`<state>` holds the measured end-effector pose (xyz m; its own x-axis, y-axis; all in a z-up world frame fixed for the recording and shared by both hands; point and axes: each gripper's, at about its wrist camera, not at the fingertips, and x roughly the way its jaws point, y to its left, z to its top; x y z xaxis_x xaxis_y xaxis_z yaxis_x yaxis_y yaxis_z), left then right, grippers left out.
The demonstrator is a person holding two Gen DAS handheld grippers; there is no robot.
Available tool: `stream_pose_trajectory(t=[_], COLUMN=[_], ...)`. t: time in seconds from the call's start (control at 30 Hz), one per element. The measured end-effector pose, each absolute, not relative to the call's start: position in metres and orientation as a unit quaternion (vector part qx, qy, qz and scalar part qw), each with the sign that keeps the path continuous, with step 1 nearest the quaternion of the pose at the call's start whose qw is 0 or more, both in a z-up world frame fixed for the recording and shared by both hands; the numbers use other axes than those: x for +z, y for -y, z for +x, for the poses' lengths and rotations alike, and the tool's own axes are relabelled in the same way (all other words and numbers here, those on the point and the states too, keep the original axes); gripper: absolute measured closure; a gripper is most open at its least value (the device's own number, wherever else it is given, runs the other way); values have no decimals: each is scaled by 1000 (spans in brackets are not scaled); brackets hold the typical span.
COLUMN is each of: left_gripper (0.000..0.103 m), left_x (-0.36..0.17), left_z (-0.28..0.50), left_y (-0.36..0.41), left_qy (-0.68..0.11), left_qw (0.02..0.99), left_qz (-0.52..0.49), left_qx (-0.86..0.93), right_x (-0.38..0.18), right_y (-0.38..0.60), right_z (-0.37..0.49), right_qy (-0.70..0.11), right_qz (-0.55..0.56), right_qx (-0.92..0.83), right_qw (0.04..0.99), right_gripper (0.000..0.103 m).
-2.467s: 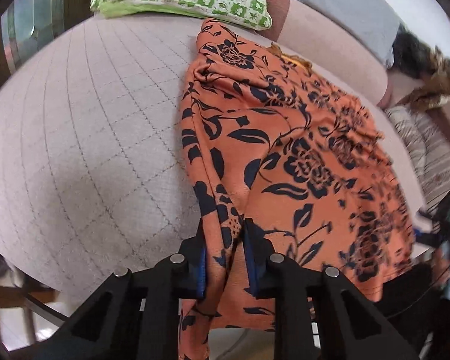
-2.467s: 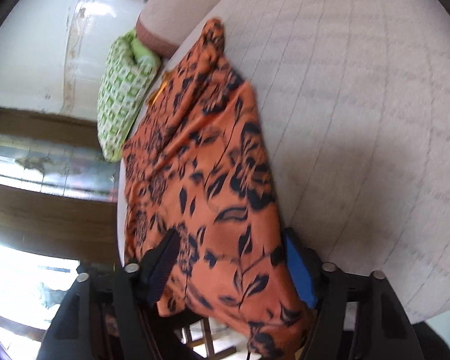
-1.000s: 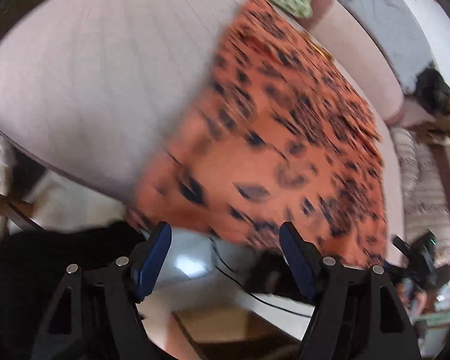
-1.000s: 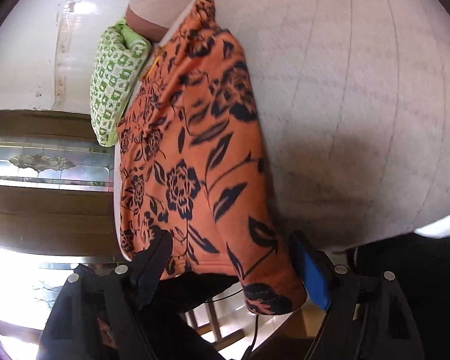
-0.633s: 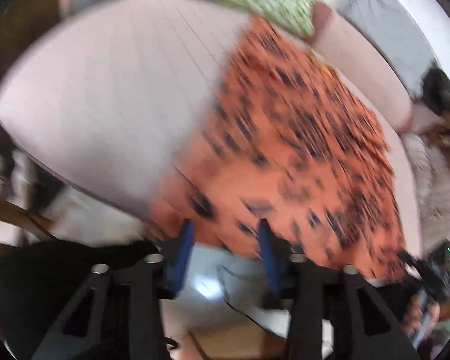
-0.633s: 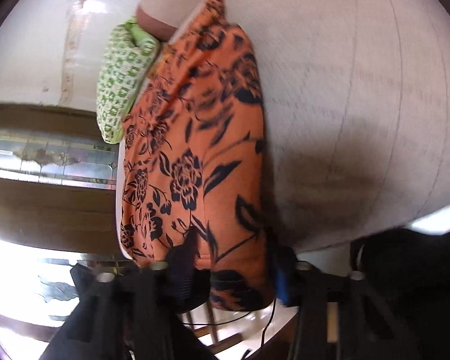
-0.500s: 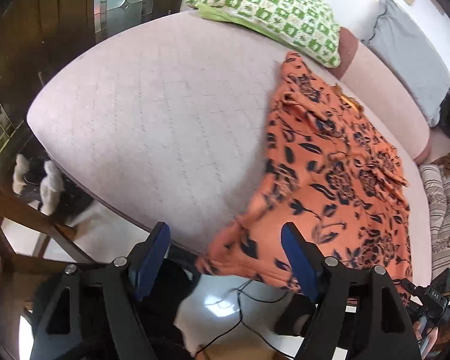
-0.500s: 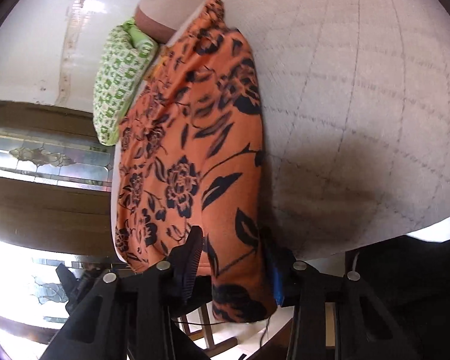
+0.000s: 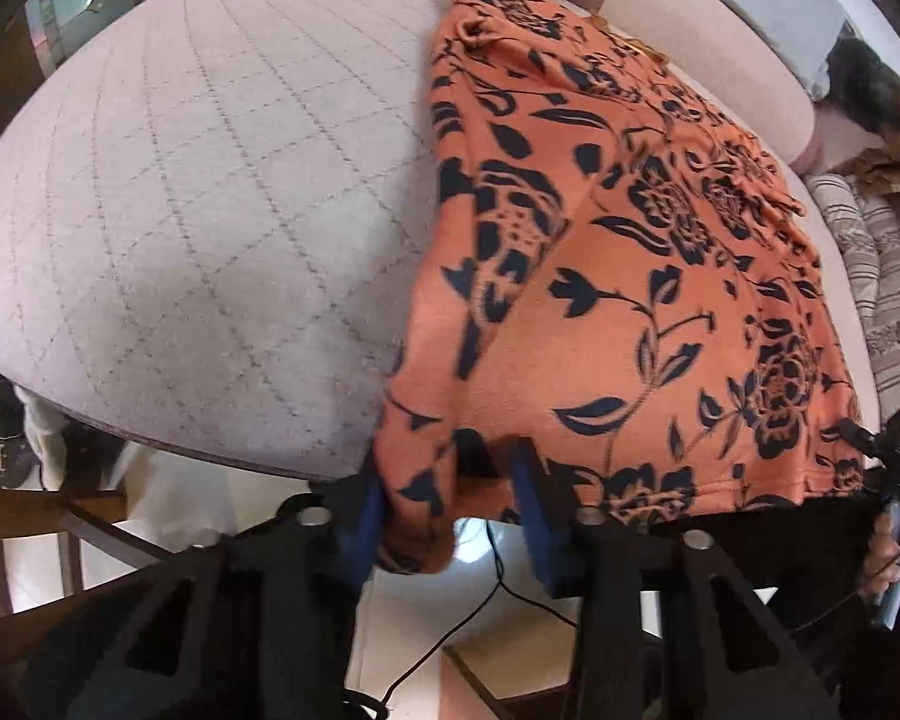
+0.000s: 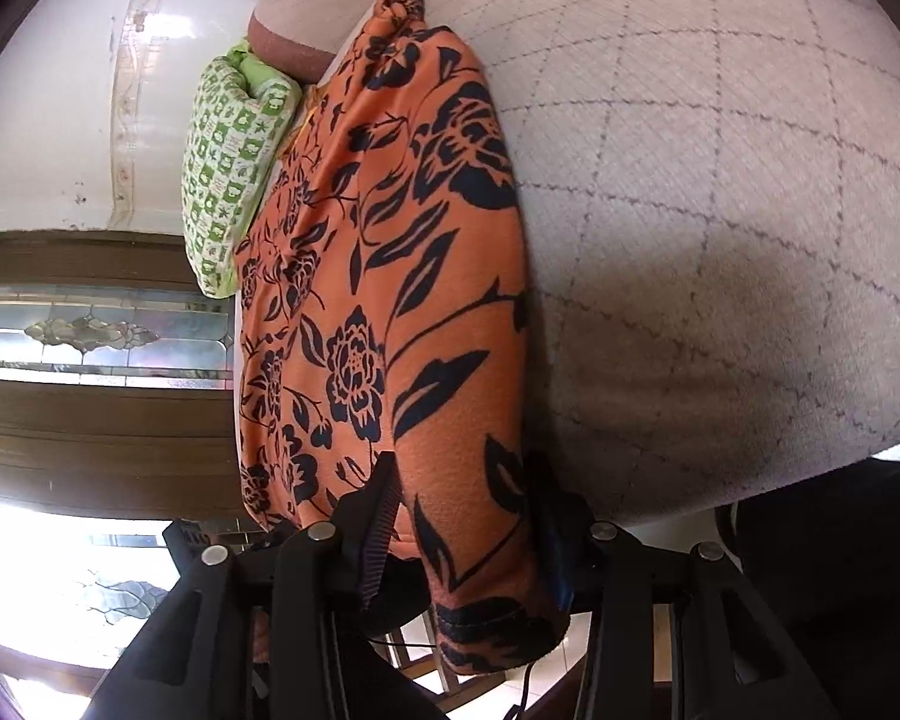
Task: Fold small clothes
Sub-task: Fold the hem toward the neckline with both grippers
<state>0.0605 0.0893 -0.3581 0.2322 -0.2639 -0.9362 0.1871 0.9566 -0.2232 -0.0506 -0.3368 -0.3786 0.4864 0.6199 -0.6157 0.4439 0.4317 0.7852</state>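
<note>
Change since half a second back: left gripper (image 9: 450, 501), then spread wide and clear of the cloth, now straddles the garment's near corner; its jaws are closing, the corner between them, the left pad against the fabric, a gap visible at the right pad.

Garment (image 9: 630, 252): orange, dark floral print, lying lengthwise on the quilted cushion (image 9: 210, 192), its near hem hanging over the cushion's front edge. Far end reaches the backrest beside the green pillow (image 10: 234, 162).

Right gripper (image 10: 468, 528): narrow stance, jaws easing open slightly, the garment's other near corner between the pads; fabric bunches there and droops below the fingers. Whether both pads press cannot be told for certain; the cloth fills the gap.

Left view, right edge: a hand (image 9: 888, 546) with the other gripper at the hem.

Also seen: striped cushion (image 9: 888, 276) at right; cable (image 9: 450, 636) on the floor below; glazed wooden door (image 10: 90, 336) beyond the pillow.
</note>
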Motion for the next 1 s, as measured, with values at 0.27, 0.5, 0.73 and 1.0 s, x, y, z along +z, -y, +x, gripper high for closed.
stream_pose_trajectory(t=[0.27,0.5,0.73,1.0], left_gripper=[55,82,94,94], left_x=[-367,-362,-326,-251], left_z=[67,83,86,122], left_y=[-93,-87,-89,-113], left_qy=[-616,-625,-588,-500], left_qw=[770,766,775,796], left_qz=[-62,-39,-80,-203], left_qx=[-154,-143,-215,-276], right_x=[-365,-338,-315,-274], right_y=[321,316,344,377], right_z=[-42,-40,-45,-25], right_qy=[-522,-488,-427,-325], right_qz=[460,449,502,551], right_qx=[78,113,133,148], right_qw=[714,740,740,755], right_gripper=[92,94,94,94])
